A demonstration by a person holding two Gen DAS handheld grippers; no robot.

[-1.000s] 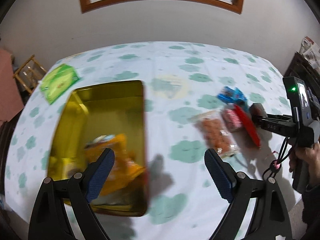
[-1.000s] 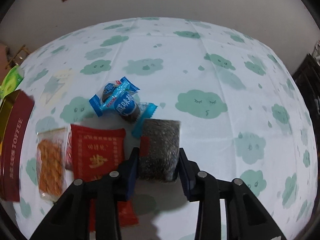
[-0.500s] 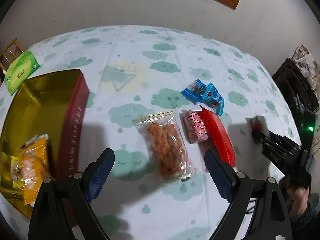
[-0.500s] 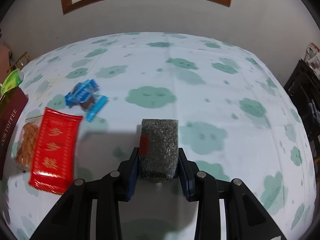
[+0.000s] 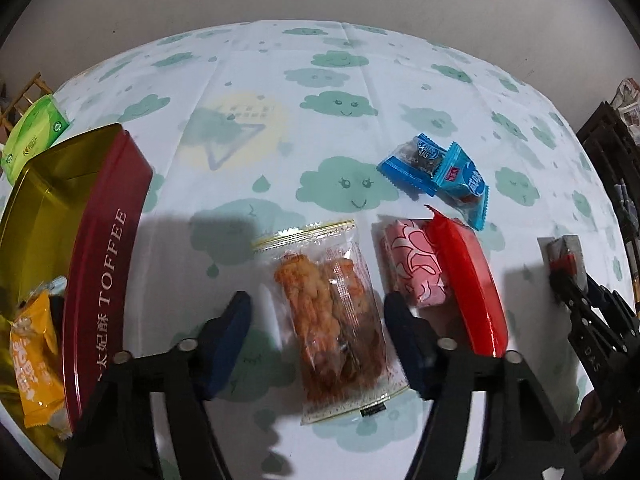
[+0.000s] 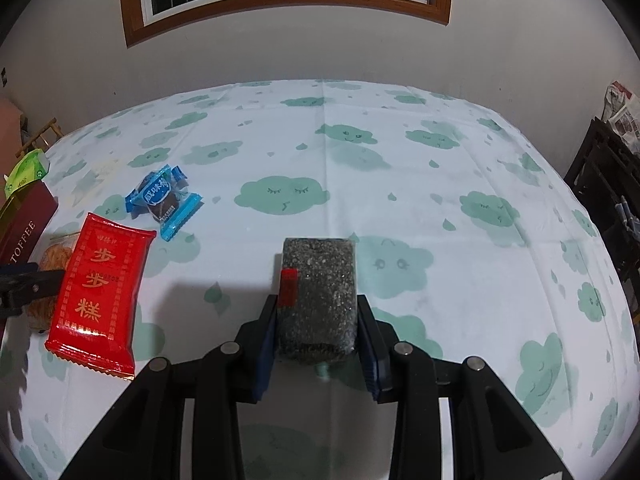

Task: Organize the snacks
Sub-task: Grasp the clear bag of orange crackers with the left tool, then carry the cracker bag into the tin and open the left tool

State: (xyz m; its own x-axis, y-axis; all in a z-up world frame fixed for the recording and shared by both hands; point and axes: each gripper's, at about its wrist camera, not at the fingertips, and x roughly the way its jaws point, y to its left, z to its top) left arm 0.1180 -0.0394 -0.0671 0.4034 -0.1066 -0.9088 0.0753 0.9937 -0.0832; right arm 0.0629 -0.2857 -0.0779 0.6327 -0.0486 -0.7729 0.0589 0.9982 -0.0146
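Dim indoor light from above casts soft shadows on the tablecloth [image 5: 280,80]; fisheye edges bend and darken, foreground slightly blurred.

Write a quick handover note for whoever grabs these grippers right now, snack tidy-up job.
Left gripper: jaws have just been closing around the clear bag of fried twists, which lies between them; pads not yet pressing on it.
Right gripper: shut on the dark seed bar.
Done: an orange packet is in the toffee tin.
Left on the cloud tablecloth: red packet, pink packet, two blue candies, plus both snacks at the grippers.
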